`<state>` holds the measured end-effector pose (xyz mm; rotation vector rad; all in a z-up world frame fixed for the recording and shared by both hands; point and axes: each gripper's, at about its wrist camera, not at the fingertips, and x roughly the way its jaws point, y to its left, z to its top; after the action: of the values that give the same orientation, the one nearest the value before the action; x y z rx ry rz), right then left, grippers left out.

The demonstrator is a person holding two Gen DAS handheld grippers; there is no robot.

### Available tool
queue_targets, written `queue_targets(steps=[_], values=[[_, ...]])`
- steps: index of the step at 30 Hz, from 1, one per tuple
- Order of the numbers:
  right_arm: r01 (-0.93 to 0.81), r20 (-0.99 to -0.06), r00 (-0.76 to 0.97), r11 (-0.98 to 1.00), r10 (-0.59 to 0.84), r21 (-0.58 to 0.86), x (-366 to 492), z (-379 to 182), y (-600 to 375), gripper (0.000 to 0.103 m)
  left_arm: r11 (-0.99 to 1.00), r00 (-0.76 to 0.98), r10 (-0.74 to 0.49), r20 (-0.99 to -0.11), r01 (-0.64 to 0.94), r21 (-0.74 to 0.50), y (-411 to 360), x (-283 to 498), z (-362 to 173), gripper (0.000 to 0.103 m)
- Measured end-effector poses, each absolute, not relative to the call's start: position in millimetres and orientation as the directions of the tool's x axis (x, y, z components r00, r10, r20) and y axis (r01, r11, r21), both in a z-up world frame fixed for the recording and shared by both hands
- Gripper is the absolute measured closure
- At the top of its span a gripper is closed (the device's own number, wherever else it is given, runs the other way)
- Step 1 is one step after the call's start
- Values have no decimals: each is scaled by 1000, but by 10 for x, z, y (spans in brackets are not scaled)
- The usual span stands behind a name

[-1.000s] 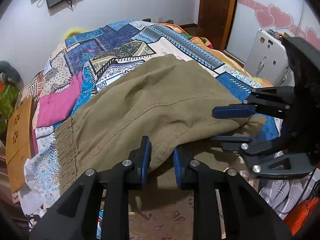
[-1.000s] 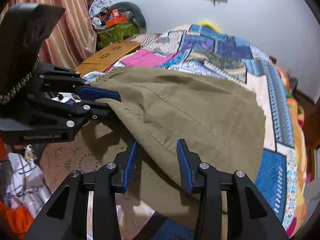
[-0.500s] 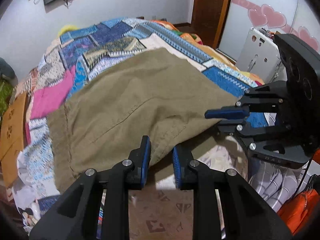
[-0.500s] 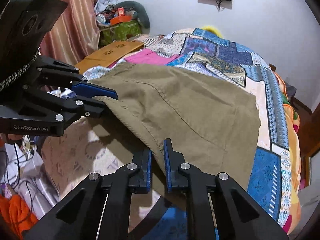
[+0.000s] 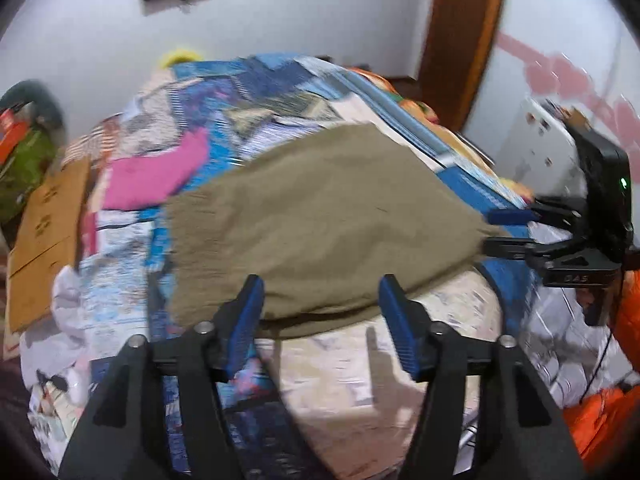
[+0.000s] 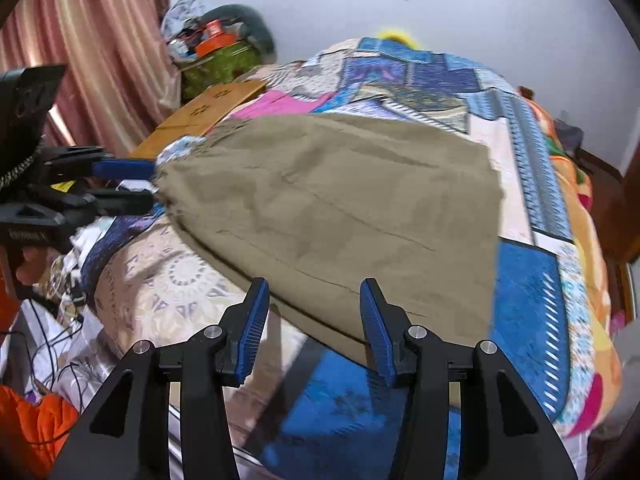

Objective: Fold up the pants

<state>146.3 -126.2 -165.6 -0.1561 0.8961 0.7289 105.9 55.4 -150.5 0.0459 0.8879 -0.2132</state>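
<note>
Now we have both grippers letting go. A second ago our left gripper (image 5: 320,322) pinched the near hem of the olive pants (image 5: 332,216); its jaws are opening and the fabric edge lies between the pads, untouched. Our right gripper (image 6: 314,320) was clamped on the hem half a second ago; its jaws are opening too, the cloth loose between them. The pants, lifted at the near edge before, lie folded and flat on the patchwork bed (image 6: 528,280), near its close side.
</note>
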Motion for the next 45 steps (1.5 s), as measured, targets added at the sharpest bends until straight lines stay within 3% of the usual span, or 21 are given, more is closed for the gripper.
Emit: queue_targets(steps=[6,12,16,21,36,39,41,45], values=[[-519,-736,476,829,482,208,1601,-1577,-1629,59,998,616,-60,-785,26,-56,1055,1231,-1569,33],[-410,-743,507,881,436,237,1696,-1629,-1866,59,987,538,-104,-836,-45,-152,1285,1384,-1895,33],[-359,-762,487,893,426,270,1727,-1774,-1931,59,984,503,-137,-854,-33,-177,1237,1404,-2057,35],[-361,-797,437,893,416,269,1708,-1960,-1874,59,993,520,-99,-849,-10,-121,1128,1382,-2019,51],[-317,-821,435,916,370,245,1570,-2012,-2073,60,999,532,-39,-846,11,-39,1054,1394,-2055,50],[-301,-810,447,917,380,264,1546,-2029,-2076,73,1000,536,-30,-844,12,-28,1047,1386,-2026,50],[-299,-801,463,918,379,262,1535,-2017,-2077,90,1000,540,-29,-841,10,-28,1046,1381,-1994,51],[-320,-784,491,916,379,242,1506,-1930,-2053,91,1000,562,-23,-827,11,-20,1050,1368,-1885,52]])
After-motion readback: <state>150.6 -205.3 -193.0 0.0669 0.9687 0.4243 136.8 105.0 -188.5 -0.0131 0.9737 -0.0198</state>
